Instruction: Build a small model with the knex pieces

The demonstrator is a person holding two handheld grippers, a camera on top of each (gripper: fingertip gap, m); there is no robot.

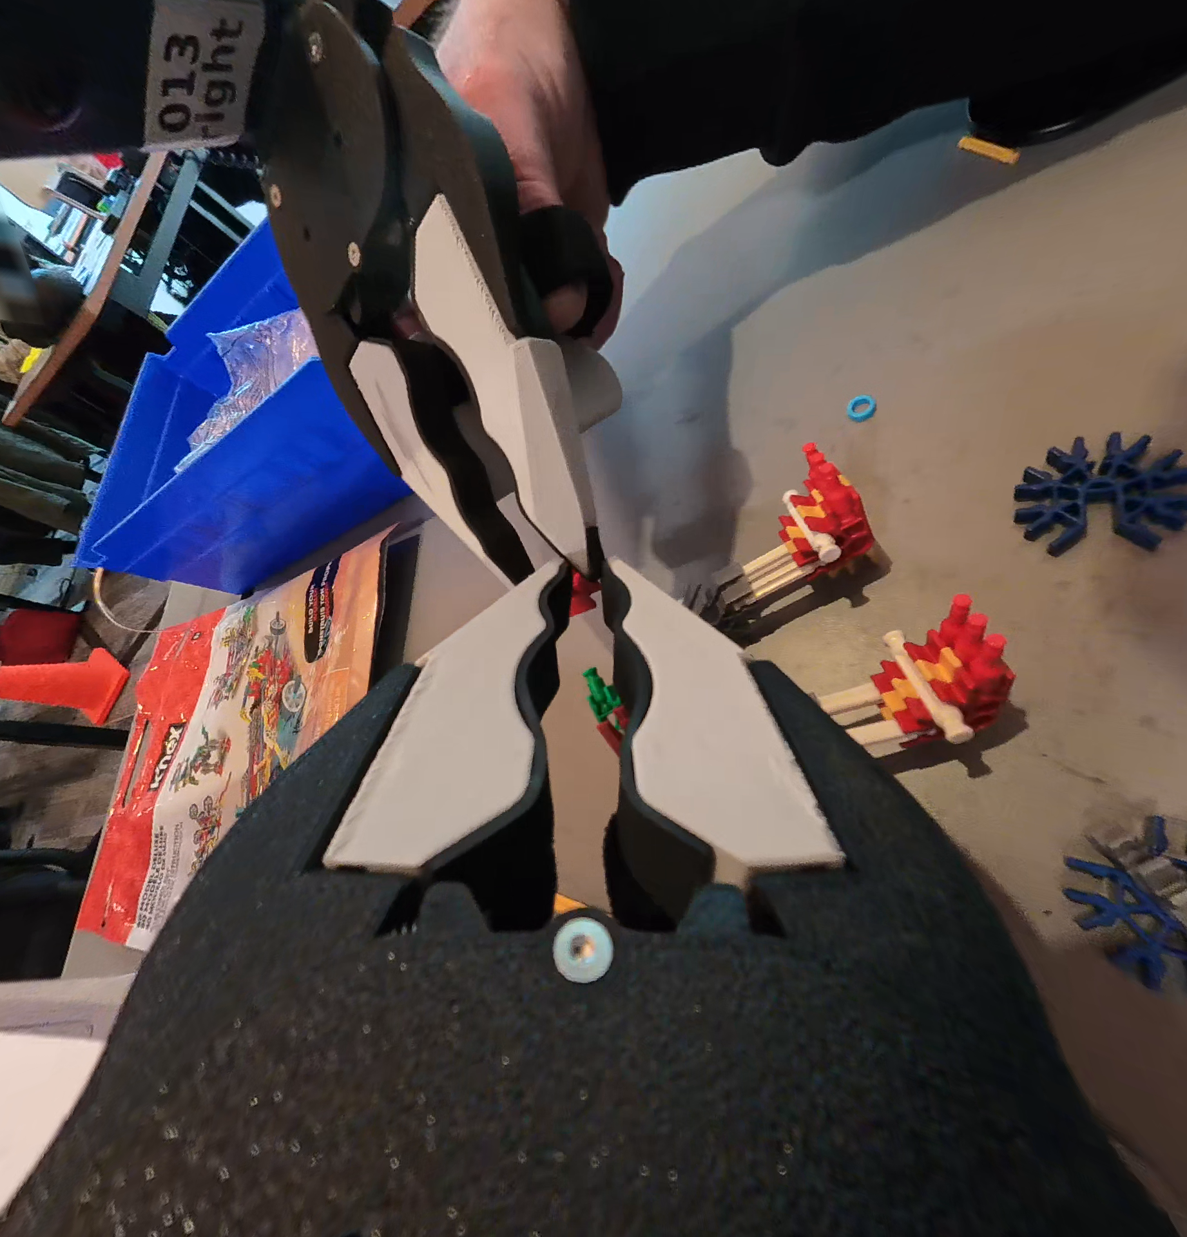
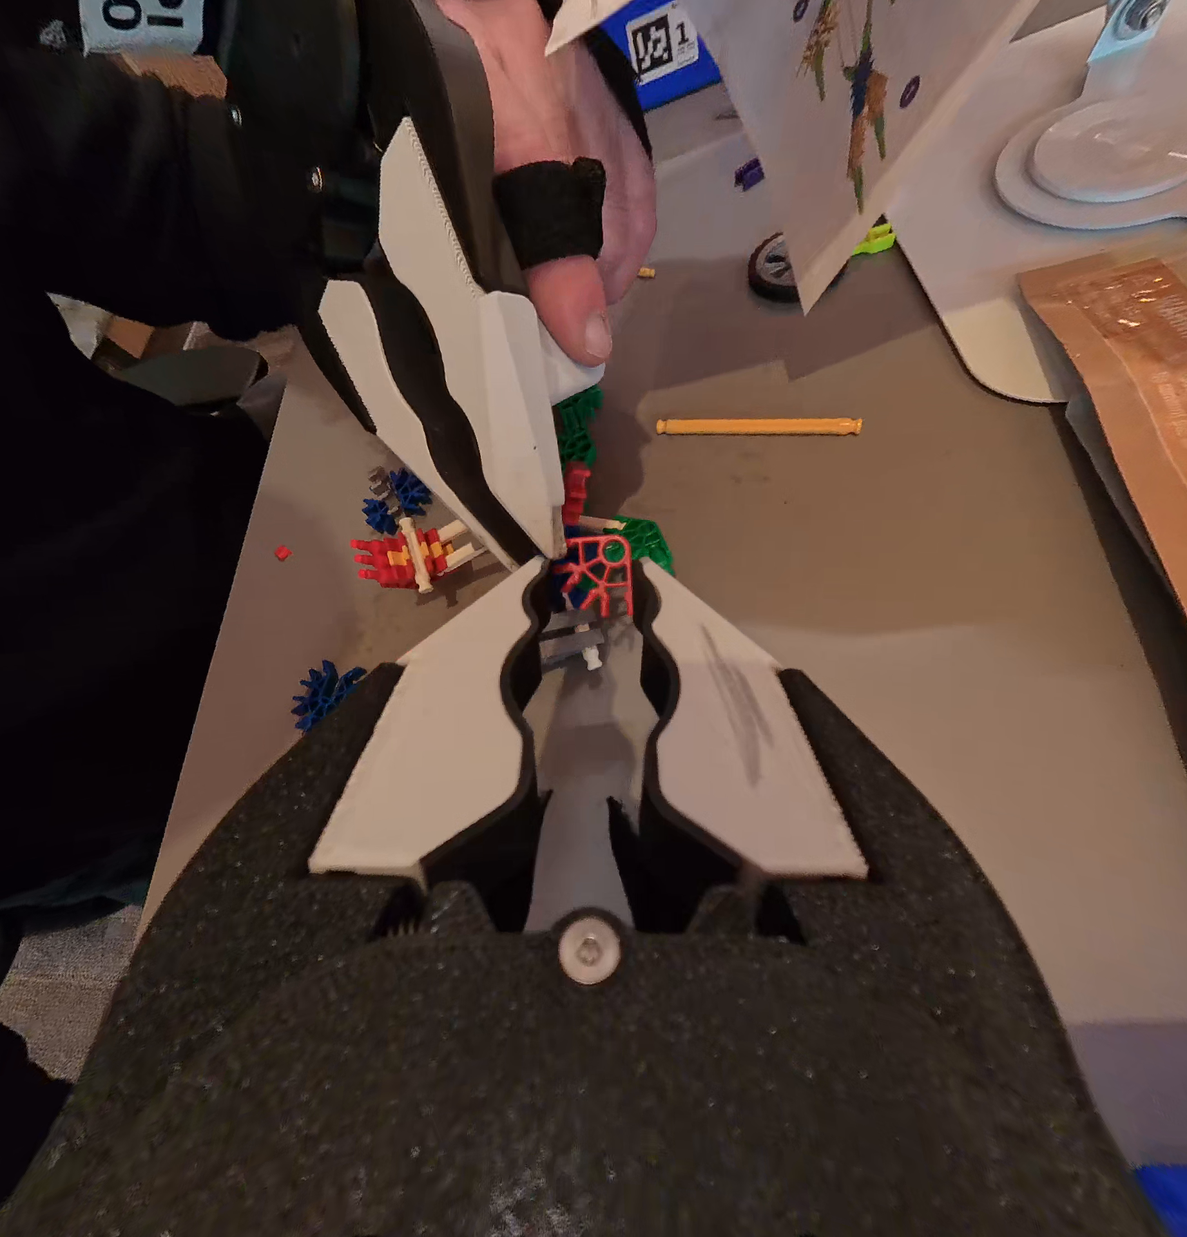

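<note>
The left hand-held gripper (image 1: 585,569) has its tips nearly together on a small red piece (image 1: 583,596) of a construction toy; below it, between the fingers, a green connector (image 1: 601,696) shows. The right hand-held gripper (image 2: 587,569) is clamped on a red quarter-round connector (image 2: 601,575) that belongs to a small assembly with green connectors (image 2: 644,532) and grey and white rods (image 2: 571,642). The tips of both grippers meet at this same assembly, just above the grey tabletop (image 2: 845,669).

Judging from the frames, the assembly is only partly built: many pieces lie loose. Two red-and-yellow bundles with white rods (image 1: 939,683) and blue snowflake connectors (image 1: 1106,488) rest on the tabletop, with a light-blue ring (image 1: 861,407) farther off. A yellow rod (image 2: 758,426) lies apart. Blue bins (image 1: 243,482) and a printed toy bag (image 1: 243,736) stand beside.
</note>
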